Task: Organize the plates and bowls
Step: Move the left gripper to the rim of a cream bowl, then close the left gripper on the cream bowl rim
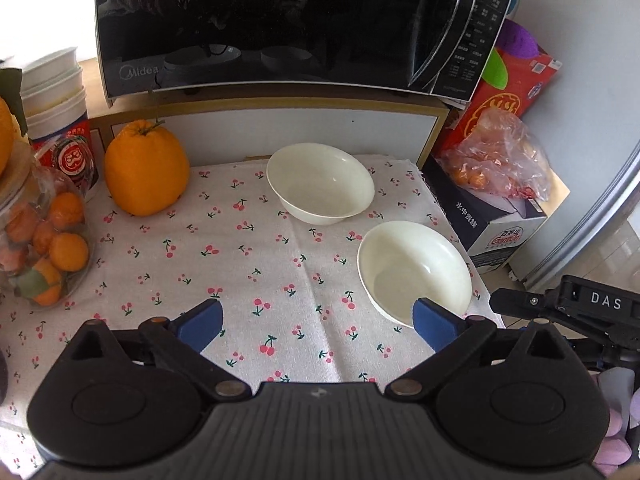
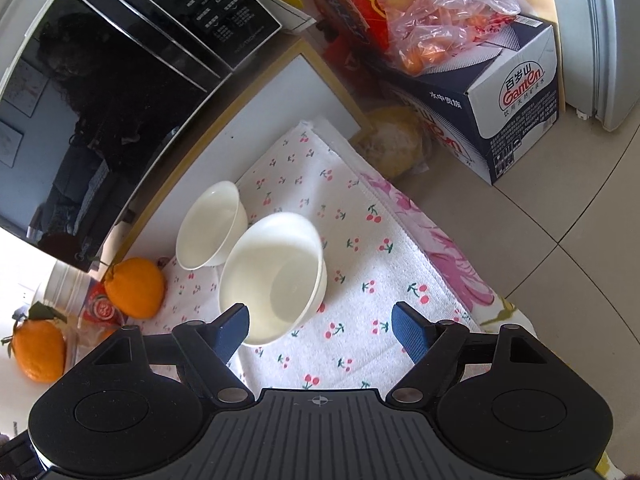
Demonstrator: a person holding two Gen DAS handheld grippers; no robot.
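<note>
Two white bowls, the near bowl (image 1: 414,272) & the far bowl (image 1: 320,183), are set apart on the cherry-print cloth (image 1: 224,264) of the tabletop, not yet stacked, probably so each can be taken alone. The left gripper (image 1: 318,322) and right gripper (image 2: 320,330) are held above with jaws released, nothing grasped. "Midea" is read on the microwave (image 1: 280,24), "Ganten" on the box (image 2: 516,92).
</note>
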